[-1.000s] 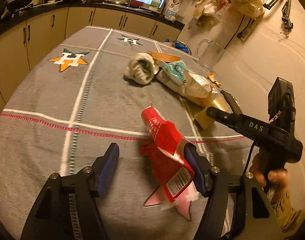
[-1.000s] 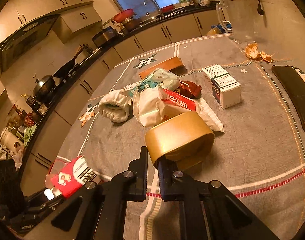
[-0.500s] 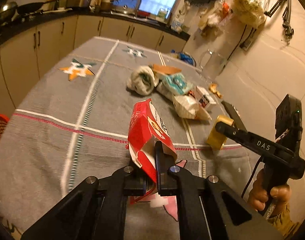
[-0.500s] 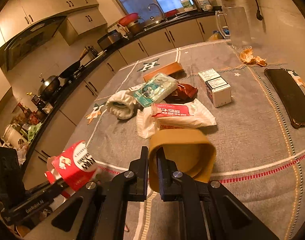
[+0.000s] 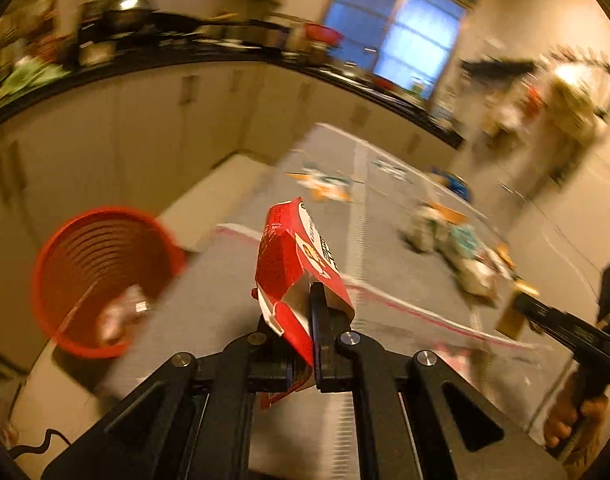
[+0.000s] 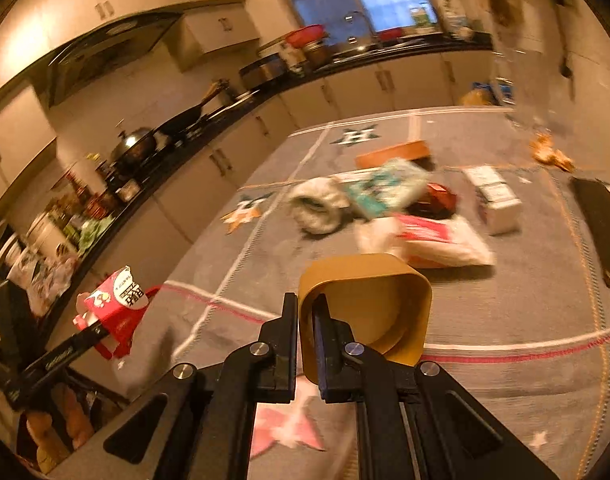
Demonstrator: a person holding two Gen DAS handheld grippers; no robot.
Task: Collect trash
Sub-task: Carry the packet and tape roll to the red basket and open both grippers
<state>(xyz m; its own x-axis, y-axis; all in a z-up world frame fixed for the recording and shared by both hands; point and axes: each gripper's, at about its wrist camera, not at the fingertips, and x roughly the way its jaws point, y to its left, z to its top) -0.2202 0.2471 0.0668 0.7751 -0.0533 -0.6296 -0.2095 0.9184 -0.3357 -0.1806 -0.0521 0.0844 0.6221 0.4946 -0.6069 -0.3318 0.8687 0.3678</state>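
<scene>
My left gripper (image 5: 305, 320) is shut on a torn red carton (image 5: 293, 256), held above the table's left edge; the same red carton (image 6: 117, 300) shows at the left of the right wrist view. Below and to the left, on the floor, stands a red bin (image 5: 101, 280) with some trash inside. My right gripper (image 6: 305, 312) is shut on the rim of a tan paper cup (image 6: 369, 304), lifted over the grey tablecloth (image 6: 505, 400). A pile of wrappers and bags (image 6: 385, 208) lies further back on the table.
A small white box (image 6: 495, 196), a dark flat case (image 6: 601, 224) and orange scraps (image 6: 549, 154) lie to the right. Kitchen cabinets and a cluttered black counter (image 6: 185, 128) run along the left and back. A hand (image 5: 573, 420) holds the right gripper.
My left gripper closed on the red carton, lifted it and swung left, bringing the red bin into view. The right gripper rose a little with the tan cup.
</scene>
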